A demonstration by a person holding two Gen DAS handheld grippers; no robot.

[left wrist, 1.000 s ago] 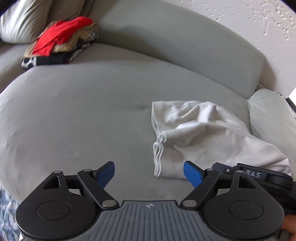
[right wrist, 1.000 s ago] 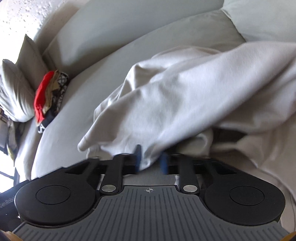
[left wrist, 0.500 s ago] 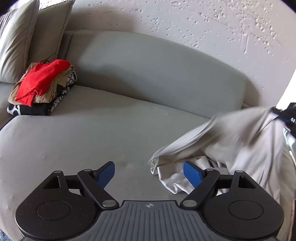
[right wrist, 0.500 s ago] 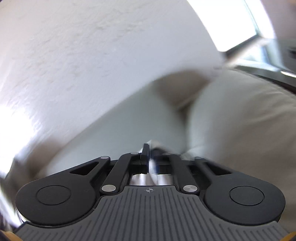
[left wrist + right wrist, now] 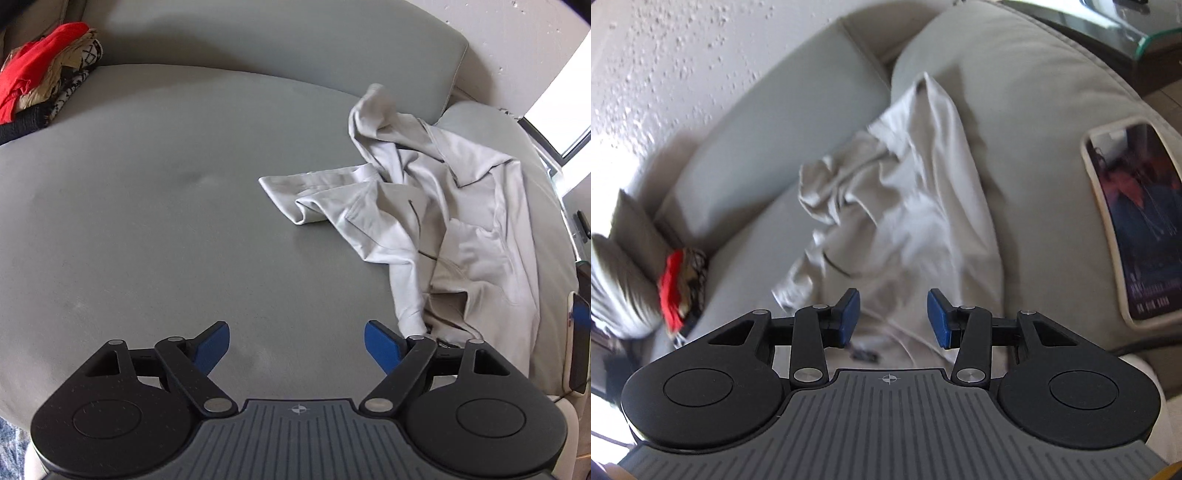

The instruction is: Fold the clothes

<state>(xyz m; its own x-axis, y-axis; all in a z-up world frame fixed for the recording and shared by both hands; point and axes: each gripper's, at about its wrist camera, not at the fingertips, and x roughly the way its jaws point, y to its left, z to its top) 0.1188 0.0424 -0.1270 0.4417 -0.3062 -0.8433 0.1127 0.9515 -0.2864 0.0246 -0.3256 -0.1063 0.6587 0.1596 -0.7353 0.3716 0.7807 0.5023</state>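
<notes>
Crumpled pale grey garment [image 5: 436,221]

Sofa seat [image 5: 155,206] bare and passable left of the crumpled grey garment [image 5: 436,206]. Folded pile [image 5: 40,74] blocks far-left corner; phone [image 5: 1137,221] lies on the armrest.

The left wrist view is taken from above the sofa seat [image 5: 155,206], angled steeply down and toward the backrest. The right wrist view is aimed down along the seat from beside the armrest [image 5: 1027,122], close over the pale garment [image 5: 905,206]. The garment [image 5: 454,221] and the stack of folded clothes [image 5: 40,70] are shared by both views [image 5: 681,280].
</notes>
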